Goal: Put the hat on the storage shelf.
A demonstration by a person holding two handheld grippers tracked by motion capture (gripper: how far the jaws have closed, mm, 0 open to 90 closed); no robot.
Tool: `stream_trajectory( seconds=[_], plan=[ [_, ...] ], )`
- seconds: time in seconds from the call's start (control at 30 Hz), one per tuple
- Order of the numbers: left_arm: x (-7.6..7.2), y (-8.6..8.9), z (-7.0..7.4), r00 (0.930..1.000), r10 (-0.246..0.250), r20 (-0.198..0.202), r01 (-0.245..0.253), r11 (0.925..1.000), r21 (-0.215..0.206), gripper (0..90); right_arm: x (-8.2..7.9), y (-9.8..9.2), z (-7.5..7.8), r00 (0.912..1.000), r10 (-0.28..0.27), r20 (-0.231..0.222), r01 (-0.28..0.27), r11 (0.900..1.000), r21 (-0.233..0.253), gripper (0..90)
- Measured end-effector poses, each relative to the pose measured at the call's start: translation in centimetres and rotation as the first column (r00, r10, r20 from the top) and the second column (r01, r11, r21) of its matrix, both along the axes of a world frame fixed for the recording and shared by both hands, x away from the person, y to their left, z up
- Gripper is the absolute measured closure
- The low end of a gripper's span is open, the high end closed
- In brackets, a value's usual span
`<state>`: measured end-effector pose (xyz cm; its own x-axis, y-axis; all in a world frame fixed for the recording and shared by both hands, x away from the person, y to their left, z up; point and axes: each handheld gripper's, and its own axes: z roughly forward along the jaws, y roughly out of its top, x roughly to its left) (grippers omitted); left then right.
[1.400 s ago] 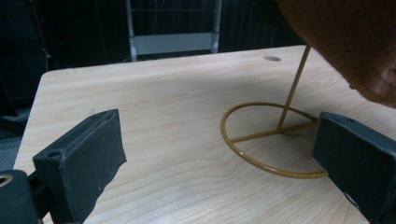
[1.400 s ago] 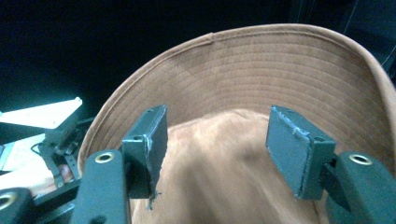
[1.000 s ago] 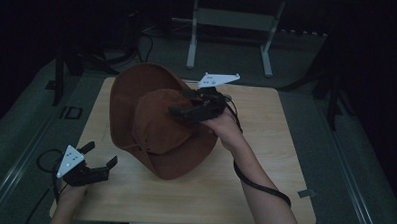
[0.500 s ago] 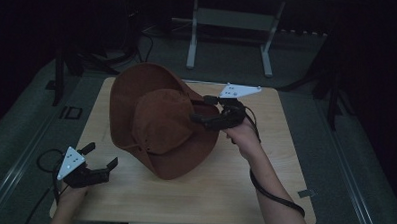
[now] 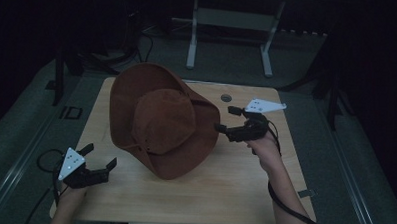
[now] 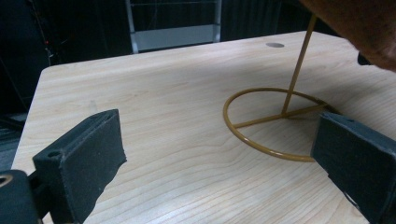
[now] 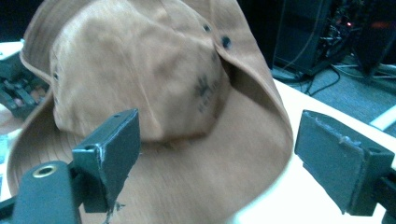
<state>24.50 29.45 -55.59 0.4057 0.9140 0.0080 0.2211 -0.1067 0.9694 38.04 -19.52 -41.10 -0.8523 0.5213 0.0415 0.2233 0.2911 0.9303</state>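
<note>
High view: a brown wide-brimmed suede hat [image 5: 163,121] sits over the middle-left of a pale wood-grain rectangular table [image 5: 234,188], crown tilted toward the near side, brim curling up at the back. Right gripper [image 5: 225,119] is just beside the hat's right brim edge, jaws spread wide w/ nothing between them; can't tell if the nearer jaw tip touches the brim. The person's right hand [image 5: 263,144] holds it from behind, black cable trailing down the forearm. Left gripper [image 5: 99,156] is at the near-left corner of the table, well apart from the hat, jaws wide open & empty, held by the left hand [image 5: 71,195]. Small round grommet hole [image 5: 226,98] in the tabletop, far side, right of the hat.

Left gripper view: both black jaws far apart, bare tabletop between. Ahead is a thin yellow-gold wire stand [image 6: 275,116], ring base flat on the table w/ an upright rod rising toward the hat's brown underside at top right.

Right gripper view: jaws wide open, framing the hat's crown & brim close in front; not gripping it. Small dark eyelets on the crown side. Left gripper visible far off at left edge.
</note>
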Motion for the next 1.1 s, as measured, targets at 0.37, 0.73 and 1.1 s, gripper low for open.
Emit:
stream_trajectory(
  seconds=[0.37, 0.73, 1.1],
  plan=[
    [0.3, 0.2, -0.5, 0.9996, 0.004, -0.027, -0.004, 1.0, 0.003, 3.1, -0.5, -4.1, -3.3, 0.997, -0.077, -0.014, 0.076, 0.997, -0.023, 14.3],
    [0.3, 0.4, -0.6, 0.9996, 0.003, -0.028, -0.003, 0.9999, -0.011, 3.1, -0.9, -7.2, -7.2, 0.9893, -0.141, -0.036, 0.139, 0.989, -0.053, 14.3],
    [0.4, 0.5, -0.8, 0.9992, 0.002, -0.04, -0.002, 1.0, -0.009, 3.1, -1.2, -9.3, -10.9, 0.9749, -0.213, -0.064, 0.208, 0.975, -0.081, 14.8]
  ],
)
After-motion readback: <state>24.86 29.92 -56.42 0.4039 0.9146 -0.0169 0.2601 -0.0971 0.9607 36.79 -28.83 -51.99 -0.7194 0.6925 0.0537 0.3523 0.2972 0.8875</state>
